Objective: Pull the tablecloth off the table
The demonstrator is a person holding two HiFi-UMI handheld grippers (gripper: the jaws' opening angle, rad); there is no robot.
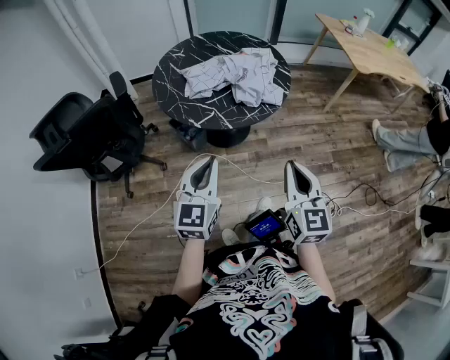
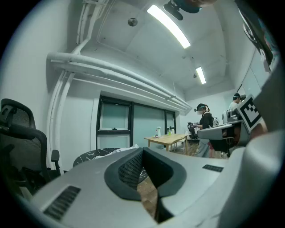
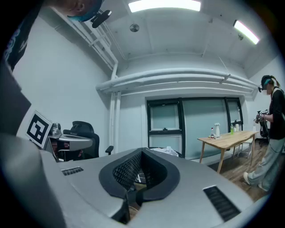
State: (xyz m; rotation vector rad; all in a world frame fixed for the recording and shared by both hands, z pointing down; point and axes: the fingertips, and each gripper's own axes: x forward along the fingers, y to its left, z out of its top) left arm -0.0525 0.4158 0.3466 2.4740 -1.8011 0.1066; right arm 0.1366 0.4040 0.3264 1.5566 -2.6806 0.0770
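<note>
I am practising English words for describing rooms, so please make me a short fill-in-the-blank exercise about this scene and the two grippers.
1. The crumpled tablecloth lies on a ____ black table.
2. The fingers of the left gripper and the right gripper are ____, with nothing between them.
3. In the head view, the black office chair stands to the ____ of that table.

Missing words: round; shut; left

Office-type test room. Black swivel chairs (image 1: 98, 133) against white wall (image 1: 42, 63), pale wooden counter (image 1: 373, 53) with bottles (image 1: 362, 21), glazed partition (image 3: 202, 127) in dark frames, strip lights (image 3: 164, 5), exposed ceiling pipes (image 2: 111, 71) (cables (image 1: 362, 188) trailing over plank floor (image 1: 316, 140)), second headset-wearing person (image 3: 272, 133) standing by.
</note>
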